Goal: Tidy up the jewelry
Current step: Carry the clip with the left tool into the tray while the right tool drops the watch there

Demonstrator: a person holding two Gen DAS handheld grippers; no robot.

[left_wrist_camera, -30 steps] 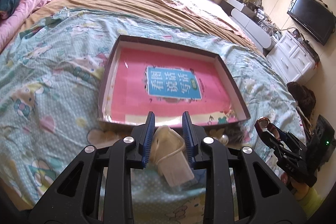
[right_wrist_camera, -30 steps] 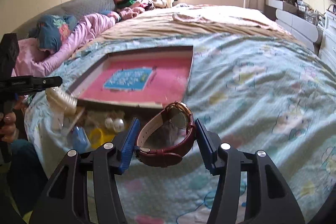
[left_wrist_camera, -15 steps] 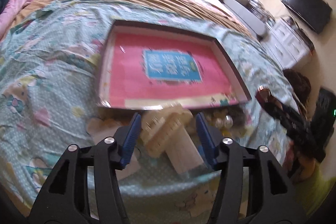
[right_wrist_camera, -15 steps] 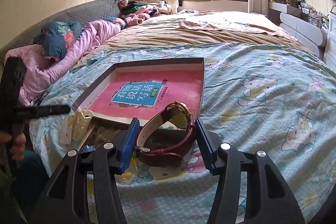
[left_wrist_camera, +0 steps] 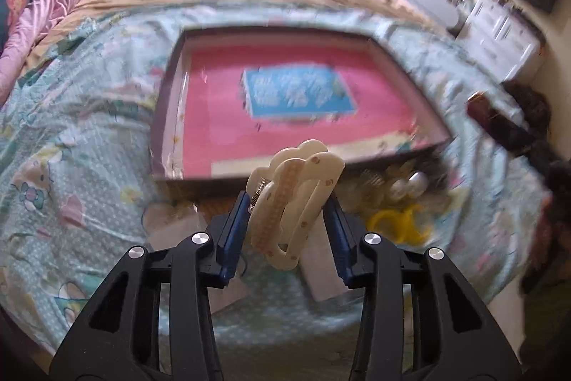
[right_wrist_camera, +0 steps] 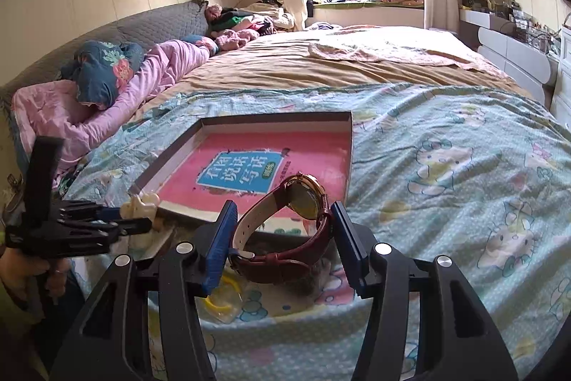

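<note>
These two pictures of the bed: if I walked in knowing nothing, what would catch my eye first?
Probably the shallow box lying on the cartoon-print bedspread, with a bright pink book inside it. Next, what each tool grips just short of the box: the left tool clamps a cream hair clip, and the right tool holds a dark red leather watch. A yellow ring-shaped piece and pearly beads lie loose near the box's front edge.
</note>
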